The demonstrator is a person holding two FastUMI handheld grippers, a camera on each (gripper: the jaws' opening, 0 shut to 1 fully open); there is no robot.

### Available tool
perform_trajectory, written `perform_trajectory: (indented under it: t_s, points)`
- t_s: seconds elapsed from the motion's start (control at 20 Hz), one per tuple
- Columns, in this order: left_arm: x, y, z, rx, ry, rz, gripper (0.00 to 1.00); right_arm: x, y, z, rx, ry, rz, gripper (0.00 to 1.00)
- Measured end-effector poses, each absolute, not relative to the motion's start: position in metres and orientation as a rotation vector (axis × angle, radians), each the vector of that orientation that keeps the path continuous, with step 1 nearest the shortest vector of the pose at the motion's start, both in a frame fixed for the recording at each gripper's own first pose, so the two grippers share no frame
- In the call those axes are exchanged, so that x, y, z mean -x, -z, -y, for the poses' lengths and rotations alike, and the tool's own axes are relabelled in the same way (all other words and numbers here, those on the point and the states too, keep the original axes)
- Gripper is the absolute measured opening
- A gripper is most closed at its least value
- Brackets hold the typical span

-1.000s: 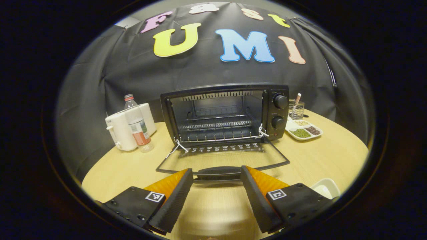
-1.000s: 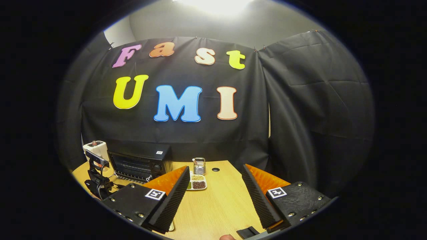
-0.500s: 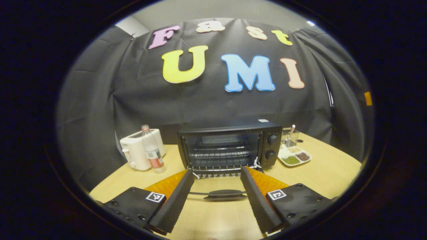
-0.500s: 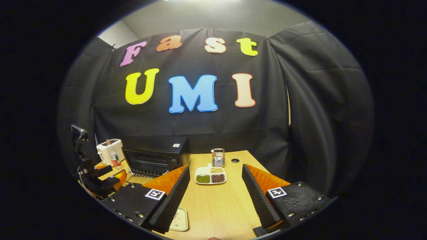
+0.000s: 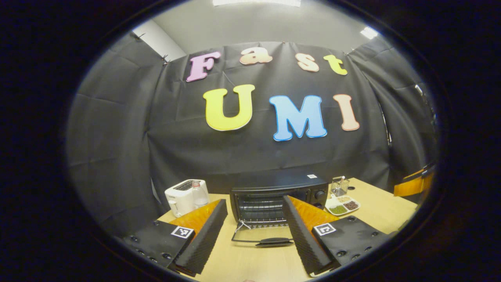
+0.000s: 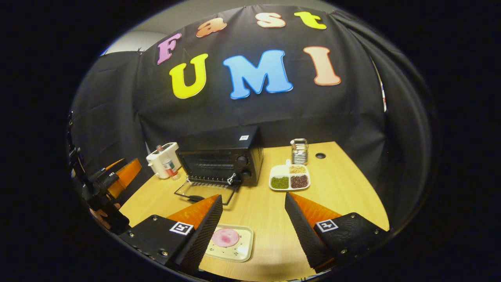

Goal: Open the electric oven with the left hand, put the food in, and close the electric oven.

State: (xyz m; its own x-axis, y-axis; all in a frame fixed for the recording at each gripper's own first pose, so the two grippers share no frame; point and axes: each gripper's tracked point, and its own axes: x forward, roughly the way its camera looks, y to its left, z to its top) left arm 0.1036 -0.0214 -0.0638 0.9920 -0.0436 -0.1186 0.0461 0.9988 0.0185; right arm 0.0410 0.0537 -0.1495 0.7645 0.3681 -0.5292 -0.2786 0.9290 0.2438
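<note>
The black electric oven (image 5: 280,196) stands at the back of the wooden table with its glass door (image 5: 260,237) lying flat open and its rack bare. My left gripper (image 5: 254,235) is open and empty, held back from the door handle. In the right gripper view the oven (image 6: 223,160) sits left of centre with its door (image 6: 205,192) down. A cream tray (image 6: 244,250) carrying a round pink slice of food (image 6: 226,237) lies on the table just ahead of my right gripper (image 6: 252,231), which is open and empty above it. The left gripper (image 6: 117,180) shows far left.
A white toaster (image 5: 182,196) and a bottle (image 5: 199,194) stand left of the oven. A divided dish of beans (image 6: 289,178) and a wire holder (image 6: 299,150) sit to its right, near a hole in the table (image 6: 320,155).
My left gripper has drawn back and risen away from the opened door. My right gripper has tilted down over the table, bringing the food tray into view.
</note>
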Motion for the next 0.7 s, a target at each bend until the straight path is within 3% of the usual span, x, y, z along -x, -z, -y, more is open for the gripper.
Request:
perform_trajectory:
  t_s: [0.1, 0.2, 0.4, 0.7]
  points:
    - [-0.099, 0.055, 0.012, -0.031, 0.029, -0.110, 1.00, -0.037, 0.163, -0.066, -0.193, -0.408, -0.681, 0.98]
    - [-0.093, 0.046, 0.002, -0.031, 0.008, -0.099, 0.90, -0.028, 0.181, -0.073, -0.211, -0.455, -0.763, 0.98]
    - [-0.080, 0.033, -0.020, -0.012, -0.046, -0.084, 1.00, -0.022, 0.219, -0.079, -0.190, -0.508, -0.882, 0.98]
    - [-0.059, 0.024, -0.055, -0.027, -0.129, -0.072, 1.00, -0.001, 0.270, -0.085, -0.201, -0.548, -1.076, 0.98]
